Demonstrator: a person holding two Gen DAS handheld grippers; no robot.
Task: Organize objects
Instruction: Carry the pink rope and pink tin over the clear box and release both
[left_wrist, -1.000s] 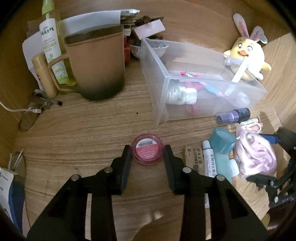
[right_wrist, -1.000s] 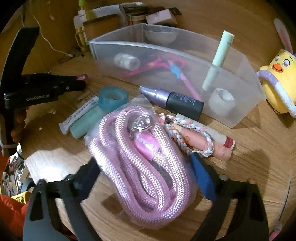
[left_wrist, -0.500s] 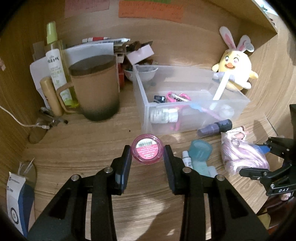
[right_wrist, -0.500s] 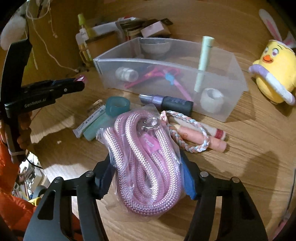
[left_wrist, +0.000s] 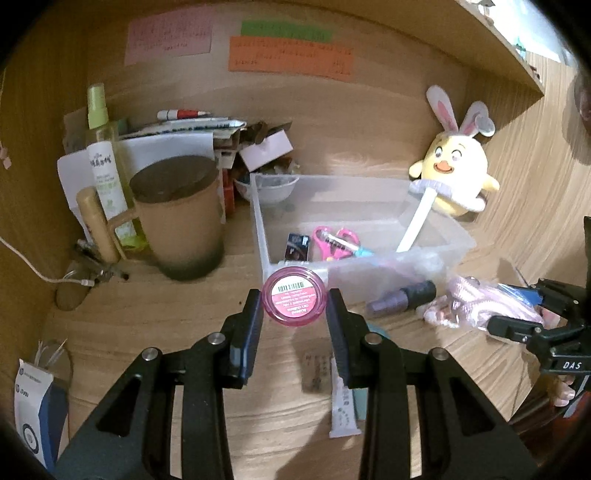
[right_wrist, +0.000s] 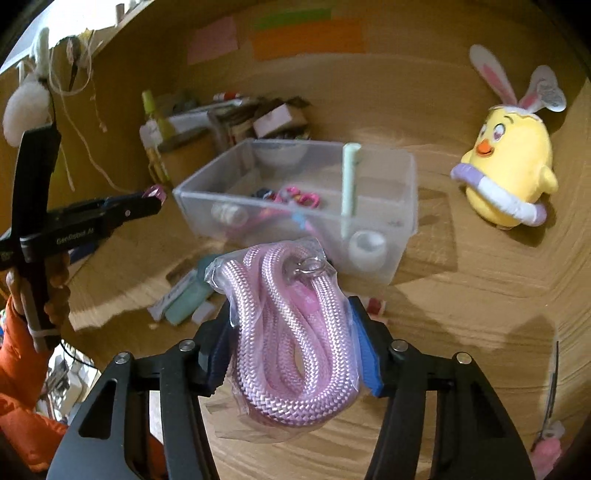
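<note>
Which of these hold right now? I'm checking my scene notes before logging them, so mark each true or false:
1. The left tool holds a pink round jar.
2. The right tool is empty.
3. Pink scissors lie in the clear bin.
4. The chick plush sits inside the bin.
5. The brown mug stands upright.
1. True: the left tool is shut on the pink round jar.
2. False: the right tool grips the bagged pink rope.
3. True: the pink scissors lie in the clear bin.
4. False: the chick plush sits on the desk beside the bin.
5. True: the brown mug stands upright.
</note>
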